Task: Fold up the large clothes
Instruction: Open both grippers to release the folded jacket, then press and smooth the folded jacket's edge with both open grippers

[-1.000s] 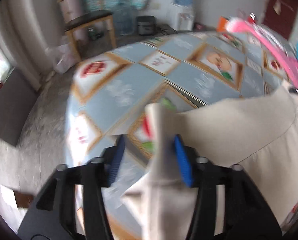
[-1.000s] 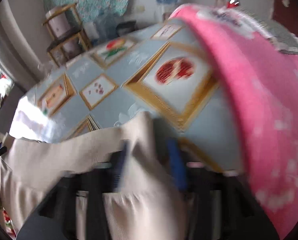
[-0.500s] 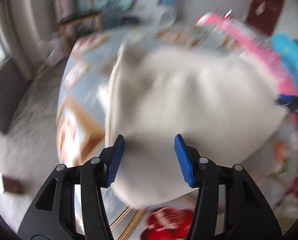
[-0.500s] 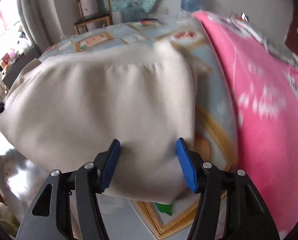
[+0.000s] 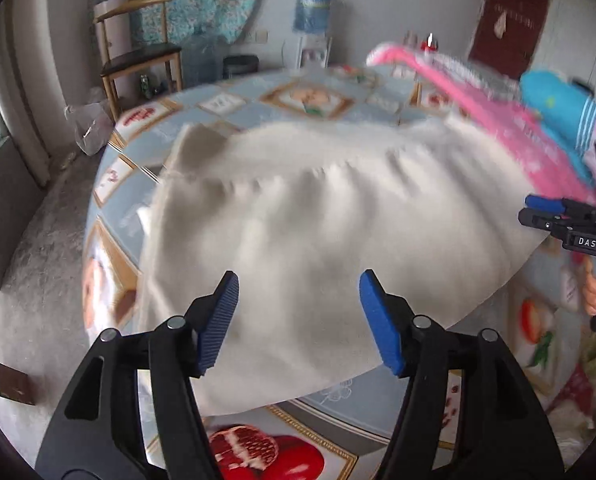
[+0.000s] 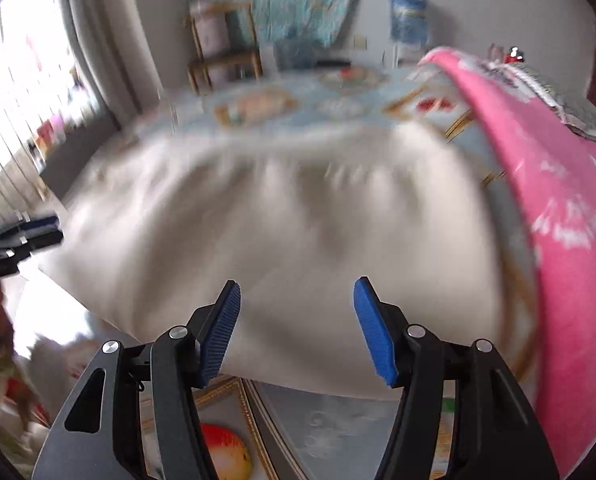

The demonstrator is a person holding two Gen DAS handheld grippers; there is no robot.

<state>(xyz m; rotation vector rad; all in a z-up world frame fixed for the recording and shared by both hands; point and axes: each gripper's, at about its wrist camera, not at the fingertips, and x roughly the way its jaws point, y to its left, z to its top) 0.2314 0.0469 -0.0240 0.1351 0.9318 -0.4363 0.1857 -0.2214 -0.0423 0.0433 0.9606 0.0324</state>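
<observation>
A large cream garment [image 5: 318, 240] lies folded over on the patterned table, with gathered pleats across its middle; it also fills the right wrist view [image 6: 278, 232]. My left gripper [image 5: 298, 320] is open and empty, just above the garment's near edge. My right gripper [image 6: 296, 324] is open and empty too, over the near edge on the other side. The right gripper also shows at the right edge of the left wrist view [image 5: 566, 216], and the left gripper at the left edge of the right wrist view [image 6: 22, 236].
The table has a blue cloth with fruit pictures [image 5: 282, 96]. Pink [image 6: 550, 184] and blue [image 5: 558, 108] clothes are piled along its right side. A wooden chair [image 5: 138, 48] and a water dispenser [image 5: 314, 28] stand beyond the table.
Both grippers held the cream garment's edge, swung it forward over itself, let go and opened. They have drawn back to the near edge, and the garment now lies flat.
</observation>
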